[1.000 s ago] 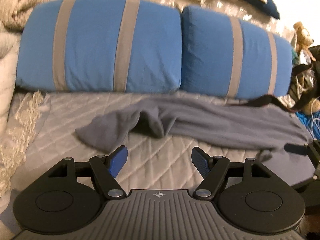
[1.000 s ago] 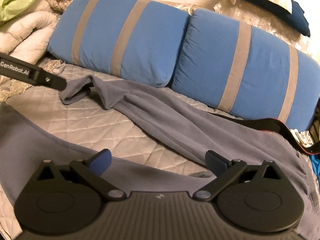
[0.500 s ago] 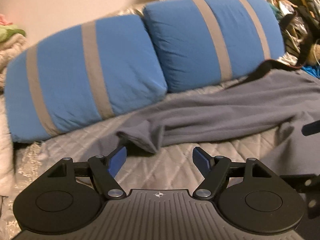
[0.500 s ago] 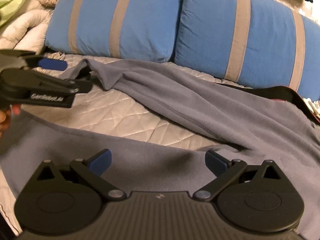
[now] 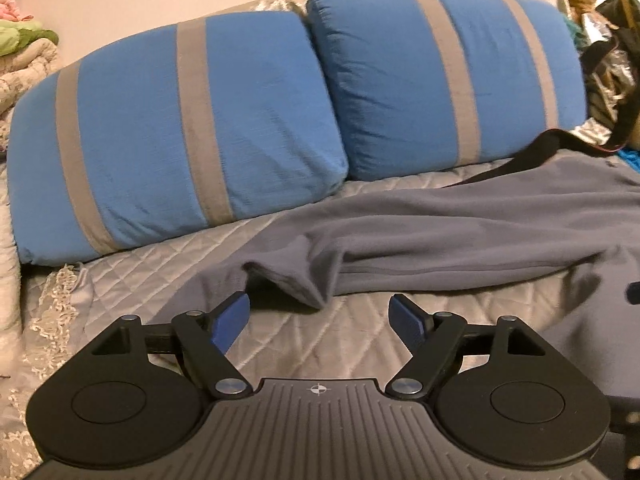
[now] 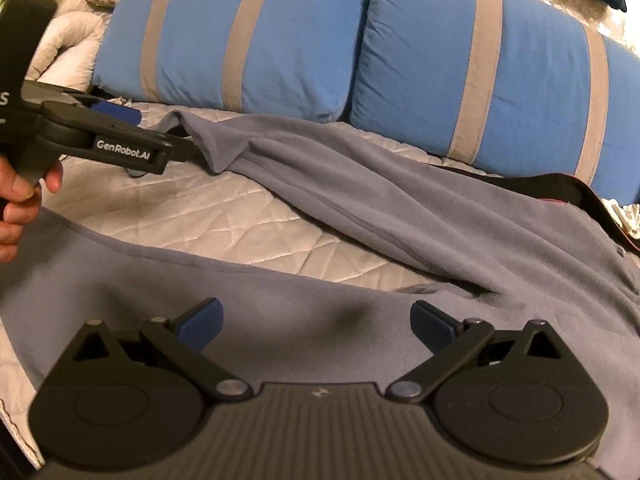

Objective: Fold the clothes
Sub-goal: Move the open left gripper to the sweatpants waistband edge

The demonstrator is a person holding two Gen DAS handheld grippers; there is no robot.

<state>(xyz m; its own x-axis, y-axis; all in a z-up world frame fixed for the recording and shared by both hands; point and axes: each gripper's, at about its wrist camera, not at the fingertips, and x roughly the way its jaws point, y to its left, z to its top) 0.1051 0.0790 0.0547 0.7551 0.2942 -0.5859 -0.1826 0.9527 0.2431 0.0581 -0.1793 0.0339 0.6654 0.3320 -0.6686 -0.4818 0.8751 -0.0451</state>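
A grey-blue fleece garment [image 5: 440,232] lies spread across the quilted bed, one long sleeve stretched out to the left. Its folded sleeve end [image 5: 288,276] sits just ahead of my left gripper [image 5: 318,304]. That gripper's jaws are opening, and the cloth tip lies level with the fingertips, unpinched. In the right wrist view the left gripper's fingers [image 6: 124,150] reach the sleeve end [image 6: 216,140] from the left. My right gripper [image 6: 316,312] hovers open over a nearer flat stretch of the garment [image 6: 400,220], with nothing gripped.
Two blue pillows with grey stripes [image 5: 192,128] [image 6: 472,64] line the back of the bed. A black strap [image 6: 552,188] lies on the garment's far right. Folded blankets [image 6: 68,36] pile up at the left, and a person's hand [image 6: 16,200] holds the left gripper.
The left gripper has rolled and moved in close to the sleeve end, its jaws a little wider. The right gripper has tipped down slightly and otherwise stayed put.
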